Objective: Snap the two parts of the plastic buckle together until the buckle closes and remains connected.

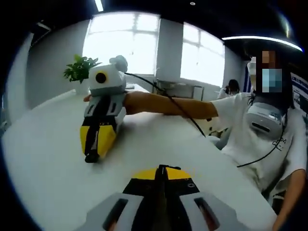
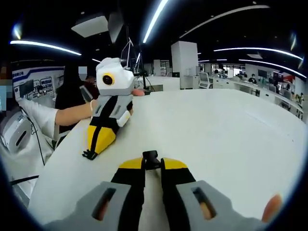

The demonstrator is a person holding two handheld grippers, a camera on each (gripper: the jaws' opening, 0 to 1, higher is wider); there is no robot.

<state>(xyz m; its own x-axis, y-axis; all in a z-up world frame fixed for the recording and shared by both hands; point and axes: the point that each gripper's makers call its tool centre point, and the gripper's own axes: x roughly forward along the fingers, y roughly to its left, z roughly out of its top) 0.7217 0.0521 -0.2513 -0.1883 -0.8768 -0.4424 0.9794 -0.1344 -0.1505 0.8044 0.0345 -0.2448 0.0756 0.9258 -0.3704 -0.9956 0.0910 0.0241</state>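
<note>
Each gripper holds one black buckle half over the white table (image 1: 53, 173). In the left gripper view my left gripper (image 1: 163, 171) is shut on a thin black buckle part (image 1: 163, 167) at its yellow tips. Further off to the left, the right gripper (image 1: 92, 153) points down at the table with the other black half (image 1: 91, 157) at its tip. In the right gripper view my right gripper (image 2: 152, 164) is shut on a small black buckle part (image 2: 151, 156). The left gripper (image 2: 91, 152) carries a pronged black half (image 2: 89, 155) just above the table (image 2: 226, 139). The two halves are well apart.
A potted plant (image 1: 81, 70) stands at the far end of the table by the windows. A person in a white shirt (image 1: 250, 130) sits at the table's right edge, one arm (image 1: 163, 103) stretched across it. Office desks (image 2: 231, 79) and another person (image 1: 232, 87) lie beyond.
</note>
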